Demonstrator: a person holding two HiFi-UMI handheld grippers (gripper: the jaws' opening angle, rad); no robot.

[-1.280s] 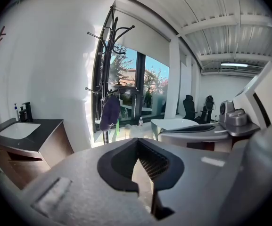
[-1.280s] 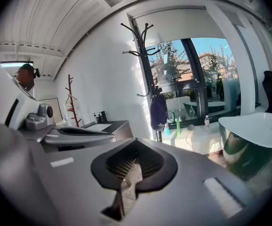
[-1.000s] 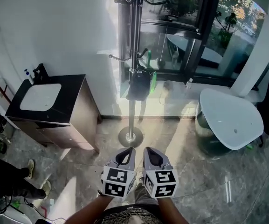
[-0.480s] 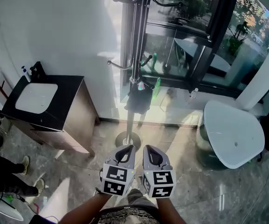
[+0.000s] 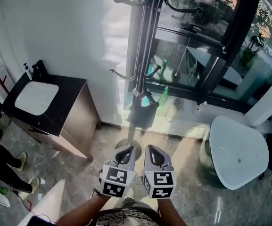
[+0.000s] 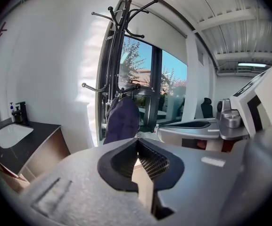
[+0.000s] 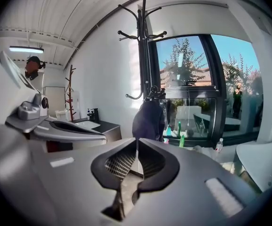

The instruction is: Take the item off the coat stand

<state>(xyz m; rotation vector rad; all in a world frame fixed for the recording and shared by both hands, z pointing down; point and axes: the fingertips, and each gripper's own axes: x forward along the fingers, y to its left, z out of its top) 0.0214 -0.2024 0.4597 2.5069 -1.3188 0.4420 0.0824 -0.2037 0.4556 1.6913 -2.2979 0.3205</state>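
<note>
A black coat stand (image 5: 143, 55) rises in front of the window, and a dark bag (image 5: 142, 113) hangs from one of its lower hooks. My left gripper (image 5: 127, 153) and right gripper (image 5: 152, 151) are held side by side, low in the head view and short of the stand's base (image 5: 127, 146). Both are shut with nothing between their jaws. In the left gripper view the dark bag (image 6: 122, 120) hangs straight ahead past the closed left gripper (image 6: 136, 142). The right gripper view shows the dark bag (image 7: 148, 120) beyond the closed right gripper (image 7: 137, 143), some way off.
A dark cabinet with a white sink (image 5: 37, 98) stands at the left against the white wall. A white rounded tub (image 5: 238, 147) sits at the right. Green bottles (image 5: 164, 98) stand by the window glass behind the stand. A person's legs (image 5: 4, 160) show at the far left.
The stand and bag have come nearer and grown larger in the head view. Both grippers keep their place side by side and stay shut.
</note>
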